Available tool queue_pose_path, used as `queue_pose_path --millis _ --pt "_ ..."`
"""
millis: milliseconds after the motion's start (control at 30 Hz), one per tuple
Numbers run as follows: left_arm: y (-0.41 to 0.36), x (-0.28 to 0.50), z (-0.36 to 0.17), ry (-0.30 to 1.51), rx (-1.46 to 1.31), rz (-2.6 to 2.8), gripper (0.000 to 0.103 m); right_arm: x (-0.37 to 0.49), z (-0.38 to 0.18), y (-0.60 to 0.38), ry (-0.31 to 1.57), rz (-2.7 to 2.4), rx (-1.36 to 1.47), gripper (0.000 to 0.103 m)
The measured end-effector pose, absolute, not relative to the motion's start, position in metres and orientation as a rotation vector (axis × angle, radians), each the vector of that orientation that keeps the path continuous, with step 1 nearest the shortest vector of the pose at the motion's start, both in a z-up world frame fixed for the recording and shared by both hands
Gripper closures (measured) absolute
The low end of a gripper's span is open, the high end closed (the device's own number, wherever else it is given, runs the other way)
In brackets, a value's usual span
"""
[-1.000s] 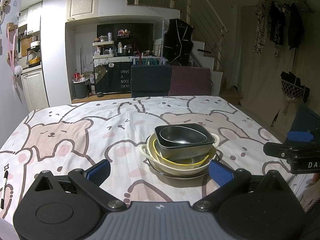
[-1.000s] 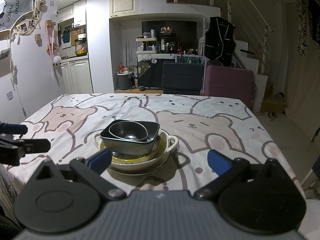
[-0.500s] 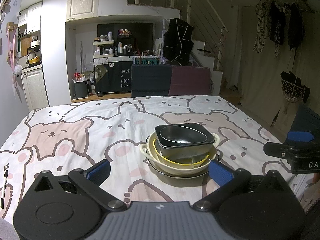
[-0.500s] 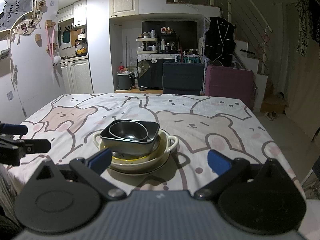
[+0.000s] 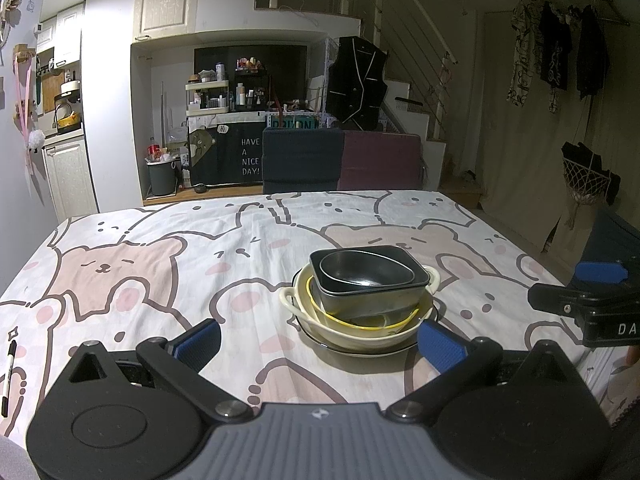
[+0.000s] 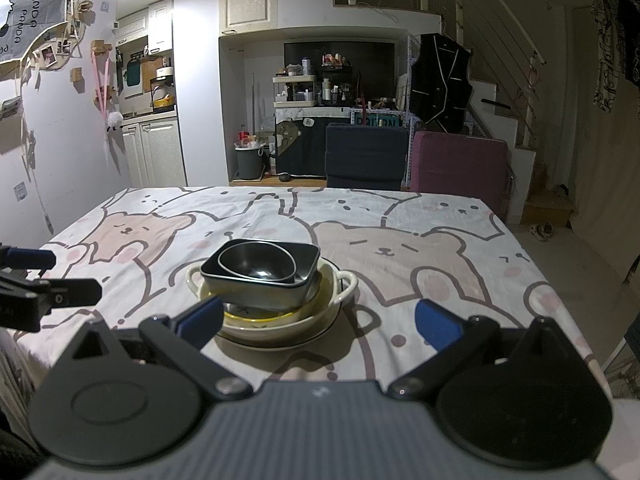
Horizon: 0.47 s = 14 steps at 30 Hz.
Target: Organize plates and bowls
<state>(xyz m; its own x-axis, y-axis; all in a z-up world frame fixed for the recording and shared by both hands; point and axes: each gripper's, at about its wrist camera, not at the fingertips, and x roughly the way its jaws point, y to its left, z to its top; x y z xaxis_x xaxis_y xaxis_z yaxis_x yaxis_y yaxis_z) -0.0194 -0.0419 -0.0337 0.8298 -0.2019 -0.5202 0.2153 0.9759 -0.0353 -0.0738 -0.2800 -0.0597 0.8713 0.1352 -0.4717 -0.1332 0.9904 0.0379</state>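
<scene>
One stack of dishes stands on the bear-print tablecloth (image 5: 168, 264). A small dark round bowl (image 5: 366, 268) nests in a dark square bowl (image 5: 376, 300), which sits in a yellow-rimmed bowl (image 5: 360, 322), inside a cream two-handled bowl (image 5: 360, 330), on a dark-rimmed plate (image 5: 404, 349). The same stack (image 6: 266, 280) shows in the right wrist view. My left gripper (image 5: 318, 340) is open, just short of the stack, holding nothing. My right gripper (image 6: 320, 316) is open too, its left fingertip in front of the cream bowl's rim.
A black marker (image 5: 8, 376) lies at the table's left edge. Two chairs, dark blue (image 5: 302, 164) and purple (image 5: 380, 162), stand at the far side. The right gripper's side (image 5: 588, 300) shows at right in the left view; the left gripper's side (image 6: 36, 288) at left in the right view.
</scene>
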Motion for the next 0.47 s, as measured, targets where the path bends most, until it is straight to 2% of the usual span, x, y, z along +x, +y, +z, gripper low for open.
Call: queue_pose_path --millis 467 --pt "-0.0416 -0.0193 -0.0333 0.551 0.024 -0.221 0.000 -0.0738 -0.0597 -0.2802 0.494 0.140 0.004 0.000"
